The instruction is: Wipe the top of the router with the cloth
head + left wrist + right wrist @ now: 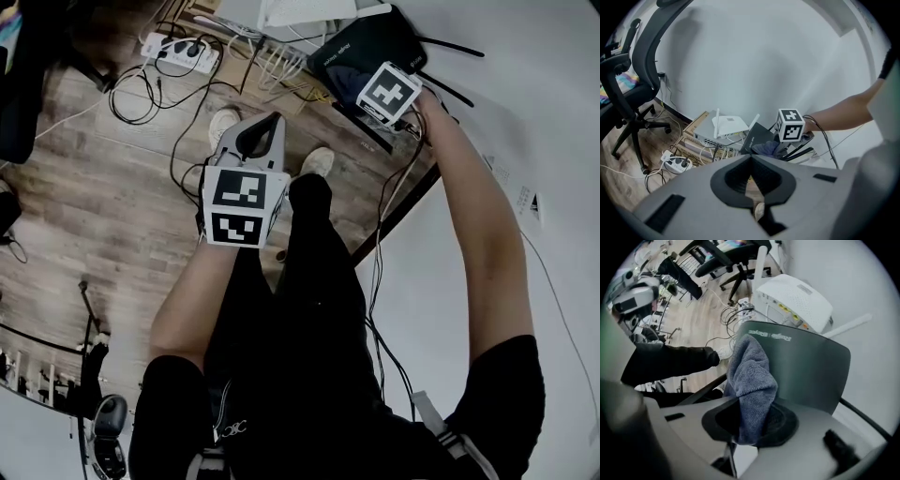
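The blue-grey cloth lies draped on the black router's flat top, its lower end pinched between the right gripper's jaws. A white router sits just beyond (antennas raised). The left gripper hangs over the wooden floor, jaws apparently closed on nothing.

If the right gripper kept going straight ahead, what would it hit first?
Probably the top of the black router: the right gripper, shut on the cloth, points low along it, though depth is hard to judge.
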A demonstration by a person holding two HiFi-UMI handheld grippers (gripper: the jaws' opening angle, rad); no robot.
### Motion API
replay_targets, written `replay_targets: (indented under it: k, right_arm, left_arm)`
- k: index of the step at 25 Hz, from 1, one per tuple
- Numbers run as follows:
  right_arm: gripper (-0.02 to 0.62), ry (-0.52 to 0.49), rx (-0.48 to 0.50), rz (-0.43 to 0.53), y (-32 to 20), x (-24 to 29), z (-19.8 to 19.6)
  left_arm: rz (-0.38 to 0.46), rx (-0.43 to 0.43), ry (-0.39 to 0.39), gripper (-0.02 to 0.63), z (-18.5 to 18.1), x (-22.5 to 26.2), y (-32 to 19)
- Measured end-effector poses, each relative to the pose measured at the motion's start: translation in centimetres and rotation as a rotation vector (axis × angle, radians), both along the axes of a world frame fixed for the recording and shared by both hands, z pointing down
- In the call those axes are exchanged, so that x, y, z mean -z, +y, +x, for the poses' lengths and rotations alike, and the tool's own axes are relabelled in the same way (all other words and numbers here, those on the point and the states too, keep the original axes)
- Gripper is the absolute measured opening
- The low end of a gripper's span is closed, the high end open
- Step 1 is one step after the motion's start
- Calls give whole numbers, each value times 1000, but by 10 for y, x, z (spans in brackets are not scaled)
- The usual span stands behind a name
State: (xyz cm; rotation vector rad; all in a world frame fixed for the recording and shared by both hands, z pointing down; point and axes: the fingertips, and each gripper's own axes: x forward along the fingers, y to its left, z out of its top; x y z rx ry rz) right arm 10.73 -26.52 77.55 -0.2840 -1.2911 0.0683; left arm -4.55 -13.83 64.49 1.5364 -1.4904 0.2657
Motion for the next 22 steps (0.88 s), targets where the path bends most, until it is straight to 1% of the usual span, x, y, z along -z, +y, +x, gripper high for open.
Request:
replay_targets:
  k: [2, 3, 6, 8, 12, 14, 17, 22]
  right_arm:
    - [89, 19, -83, 39, -14, -2, 1]
    - [87, 34, -101, 70, -24, -3, 2]
    - [87, 82, -55, 221, -62, -6, 10]
    - [87, 74, -60, 308, -88, -10, 9]
    - [87, 51, -199, 394, -119, -12, 16]
    - [87, 46, -237, 454, -135, -13, 23]
    - [87, 54, -316, 464, -144, -17, 29]
    - [87, 24, -418, 496, -160, -15, 24]
  left_arm:
    - [-6, -2, 7, 5, 0, -2, 2]
    - [-8, -4, 11, 5, 1, -3, 2]
    - [-14, -24, 19, 5, 5, -7, 3]
    - [-19, -46, 19, 5, 7, -9, 4]
    - [-22, -63, 11, 5, 3, -13, 3]
    - [-19, -56, 6, 5, -2, -14, 0]
    - [-12, -50, 0, 6, -7, -12, -6]
    - [-3, -48, -5, 5, -11, -11, -15]
